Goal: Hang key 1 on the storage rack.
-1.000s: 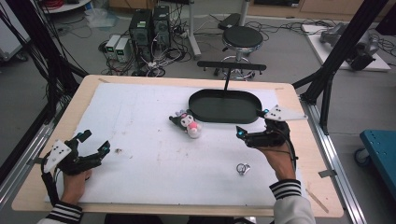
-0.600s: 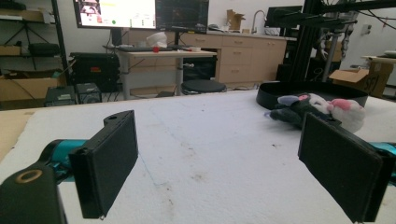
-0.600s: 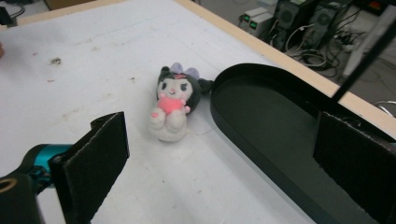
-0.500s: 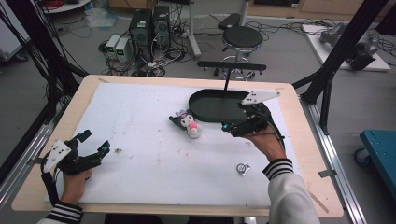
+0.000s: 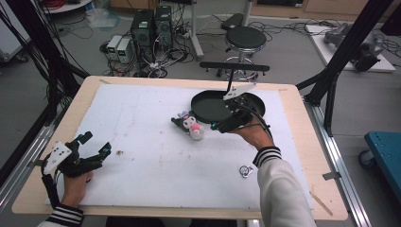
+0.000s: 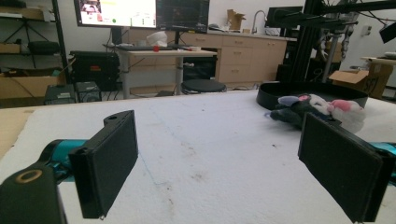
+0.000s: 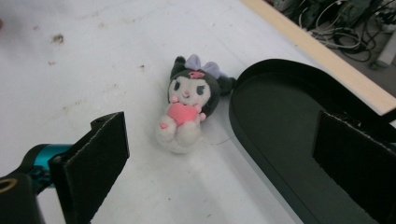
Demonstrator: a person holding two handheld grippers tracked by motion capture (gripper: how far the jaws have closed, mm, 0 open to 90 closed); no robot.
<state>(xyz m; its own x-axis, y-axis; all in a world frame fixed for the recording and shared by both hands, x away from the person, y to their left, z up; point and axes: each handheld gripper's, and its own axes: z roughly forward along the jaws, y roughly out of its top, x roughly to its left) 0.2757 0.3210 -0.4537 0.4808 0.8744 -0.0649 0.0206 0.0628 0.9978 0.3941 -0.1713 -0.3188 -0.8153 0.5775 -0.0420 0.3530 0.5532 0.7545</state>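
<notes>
From the high view, a pale wooden bench (image 5: 302,142) carries a white, slightly stained sheet (image 5: 142,123) over most of its top. Toward the far right of the bench sits a black oval tray (image 5: 208,106) with a low rim and a matte inside, and just beside its near-left rim lies a small plush toy (image 5: 190,126), dark-hooded with a white face and a pink front. The right hand-held gripper (image 5: 222,125) hangs over the tray's near edge, next to the toy, its jaws spread and holding nothing. The left hand-held gripper (image 5: 94,145) rests near the near-left corner, jaws likewise apart and empty; both sleeves end in striped cuffs. A small metal ring-like piece (image 5: 245,170) lies toward the near right edge; what it is cannot be told. In the left gripper view, two flat black rectangular pads stand wide apart over the rough white sheet, with the plush toy (image 6: 317,109) and the tray (image 6: 280,91) well beyond; writing on the far screens is too small to read. In the right gripper view, the jaws are spread, the soft toy (image 7: 189,109) lying face up on the sheet, holding a pink heart, almost touching the smooth black tray (image 7: 280,140); no readable label shows.
</notes>
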